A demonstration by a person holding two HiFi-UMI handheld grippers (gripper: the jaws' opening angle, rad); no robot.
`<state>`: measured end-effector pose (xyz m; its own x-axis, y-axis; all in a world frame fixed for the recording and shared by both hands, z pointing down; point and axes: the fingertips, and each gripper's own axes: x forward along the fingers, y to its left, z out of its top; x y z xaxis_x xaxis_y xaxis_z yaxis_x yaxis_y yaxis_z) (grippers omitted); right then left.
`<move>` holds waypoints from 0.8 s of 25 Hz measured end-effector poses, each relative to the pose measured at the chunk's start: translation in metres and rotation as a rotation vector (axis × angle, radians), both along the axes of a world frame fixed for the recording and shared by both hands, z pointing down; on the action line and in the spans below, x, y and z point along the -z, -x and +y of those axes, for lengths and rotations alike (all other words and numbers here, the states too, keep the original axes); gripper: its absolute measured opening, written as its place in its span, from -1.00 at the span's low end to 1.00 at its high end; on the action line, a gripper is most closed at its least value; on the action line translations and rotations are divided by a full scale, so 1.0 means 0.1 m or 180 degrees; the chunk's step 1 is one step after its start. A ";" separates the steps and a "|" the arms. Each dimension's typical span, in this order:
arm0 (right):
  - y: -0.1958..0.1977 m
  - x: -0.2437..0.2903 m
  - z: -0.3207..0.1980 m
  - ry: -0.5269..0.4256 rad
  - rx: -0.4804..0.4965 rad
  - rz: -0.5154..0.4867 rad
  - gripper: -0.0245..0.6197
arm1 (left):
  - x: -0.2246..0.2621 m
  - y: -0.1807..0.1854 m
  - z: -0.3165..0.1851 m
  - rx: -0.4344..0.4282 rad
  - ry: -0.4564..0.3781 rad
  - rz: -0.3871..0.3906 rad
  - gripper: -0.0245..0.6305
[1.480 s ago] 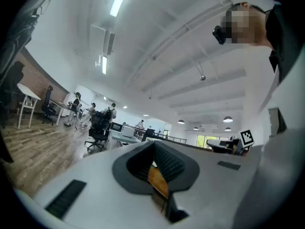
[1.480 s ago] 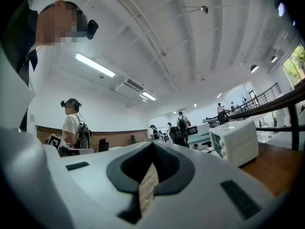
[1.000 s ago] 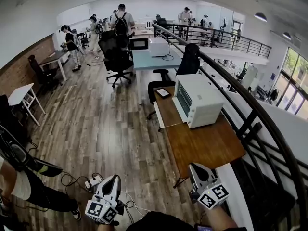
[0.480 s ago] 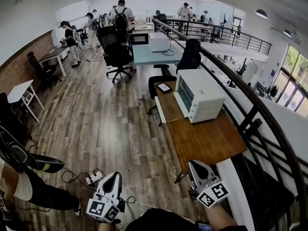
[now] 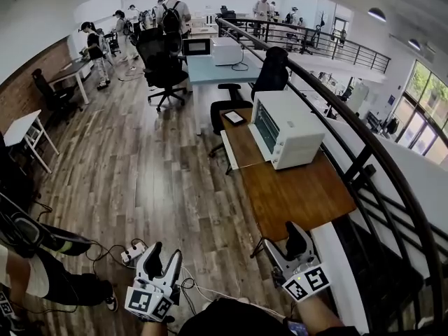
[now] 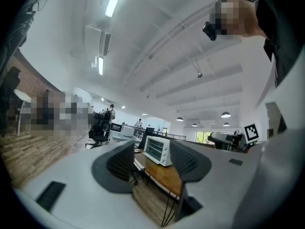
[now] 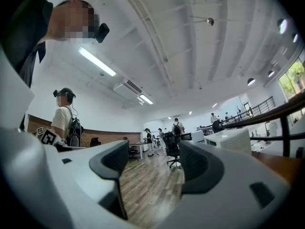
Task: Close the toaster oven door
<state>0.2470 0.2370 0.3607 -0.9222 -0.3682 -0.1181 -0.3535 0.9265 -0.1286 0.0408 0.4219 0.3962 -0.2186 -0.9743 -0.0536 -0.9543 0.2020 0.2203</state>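
A: How is the head view lit?

B: Bright, even light is supplied by daylight from the windows [image 5: 428, 93] at the right and by round ceiling lamps [image 5: 379, 14]. A pale sheen is thrown across the wooden floor [image 5: 140, 159], and only soft shadow is seen beneath the surface [image 5: 301, 194].

A: And sharpness?

B: The white toaster oven [image 5: 287, 128] is rendered crisply. Straight lines are bent by the wide lens, so the railing [image 5: 334, 109] is bowed into an arc.

A: And the two gripper views?

B: Black corners are left around the lens circle. Glare is given off by a ceiling strip light [image 6: 116, 0] and a fluorescent tube [image 7: 96, 61]. The nearest foreground is softened.
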 end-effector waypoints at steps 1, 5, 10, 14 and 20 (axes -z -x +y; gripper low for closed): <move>0.00 0.00 0.01 -0.0027 -0.0046 0.0010 0.10 | -0.01 0.01 0.01 0.0013 0.0025 -0.0031 -0.16; 0.05 -0.07 0.03 0.0007 -0.0129 0.0079 0.18 | -0.06 0.08 0.10 0.0092 0.0071 -0.0066 0.09; 0.17 -0.11 0.09 0.0074 -0.0185 0.0115 0.18 | -0.09 0.19 0.25 0.0090 0.0067 -0.0013 0.32; 0.36 -0.11 0.21 0.0066 -0.0161 0.0151 0.17 | -0.15 0.25 0.30 -0.0030 0.0050 0.0053 0.34; 0.51 -0.14 0.30 0.0076 -0.0178 0.0262 0.16 | -0.20 0.39 0.31 -0.0127 0.0056 0.0137 0.34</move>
<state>0.1963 0.2670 0.3743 -0.9064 -0.4211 -0.0334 -0.4148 0.9022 -0.1187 0.0019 0.4525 0.4164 -0.1813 -0.9830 -0.0276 -0.9514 0.1682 0.2580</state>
